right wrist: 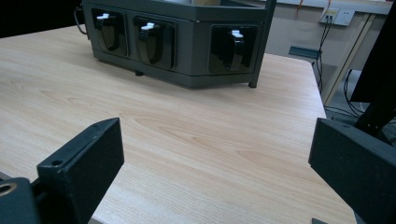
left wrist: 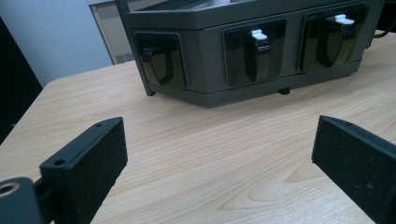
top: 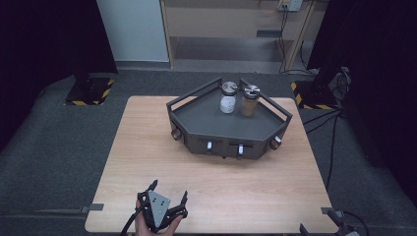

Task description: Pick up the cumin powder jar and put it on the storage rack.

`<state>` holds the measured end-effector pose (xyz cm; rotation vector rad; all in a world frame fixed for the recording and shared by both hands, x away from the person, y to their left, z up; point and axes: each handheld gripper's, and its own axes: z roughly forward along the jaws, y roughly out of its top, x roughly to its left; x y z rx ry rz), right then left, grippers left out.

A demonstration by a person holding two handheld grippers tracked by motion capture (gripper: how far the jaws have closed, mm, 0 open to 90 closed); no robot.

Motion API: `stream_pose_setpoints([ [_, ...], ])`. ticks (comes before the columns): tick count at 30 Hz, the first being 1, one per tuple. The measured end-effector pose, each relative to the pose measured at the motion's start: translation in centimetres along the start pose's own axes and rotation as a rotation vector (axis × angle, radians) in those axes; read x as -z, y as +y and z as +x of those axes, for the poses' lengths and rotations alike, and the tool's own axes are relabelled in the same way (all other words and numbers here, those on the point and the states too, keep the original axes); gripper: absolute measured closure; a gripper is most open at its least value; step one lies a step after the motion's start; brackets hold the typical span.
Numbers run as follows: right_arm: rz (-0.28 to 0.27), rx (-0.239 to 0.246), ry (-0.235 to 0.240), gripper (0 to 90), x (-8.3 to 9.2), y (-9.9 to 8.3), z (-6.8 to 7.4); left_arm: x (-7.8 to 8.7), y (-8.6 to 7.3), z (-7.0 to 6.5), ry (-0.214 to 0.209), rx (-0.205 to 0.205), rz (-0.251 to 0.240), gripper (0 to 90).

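A dark grey five-sided rack (top: 196, 141) stands on the far half of the wooden table (top: 147, 147). At its back sit two jars with metal lids: a white jar (top: 227, 98) and, to its right, a brown jar (top: 250, 102). My left gripper (top: 169, 188), held in a hand at the table's front edge, is open with nothing between its jaws. It faces the rack's front wall (left wrist: 210, 84), where black hooks with white tabs (left wrist: 258, 35) sit in recesses. My right gripper (right wrist: 215, 140) is open too, low over bare wood, well short of the rack (right wrist: 187, 65).
Grey carpet surrounds the table. Black stands with yellow-striped bases (top: 91, 91) sit at the far left and far right. Cables (top: 329, 132) trail on the floor to the right. A wooden shelf unit (top: 221, 29) stands behind.
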<state>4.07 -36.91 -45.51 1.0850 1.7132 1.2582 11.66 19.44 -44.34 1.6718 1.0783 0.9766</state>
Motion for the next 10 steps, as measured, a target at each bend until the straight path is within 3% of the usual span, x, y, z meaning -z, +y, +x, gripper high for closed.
stream_pose_setpoints([
  [6,-0.002,0.007,0.004,3.6,-0.13,-0.12,-0.08,-0.02,-0.07,0.14,0.006,0.012,0.001,2.1],
  [10,-0.009,-0.001,-0.001,2.8,-0.15,-0.33,-0.17,0.05,0.07,0.13,0.003,0.046,0.015,1.5],
])
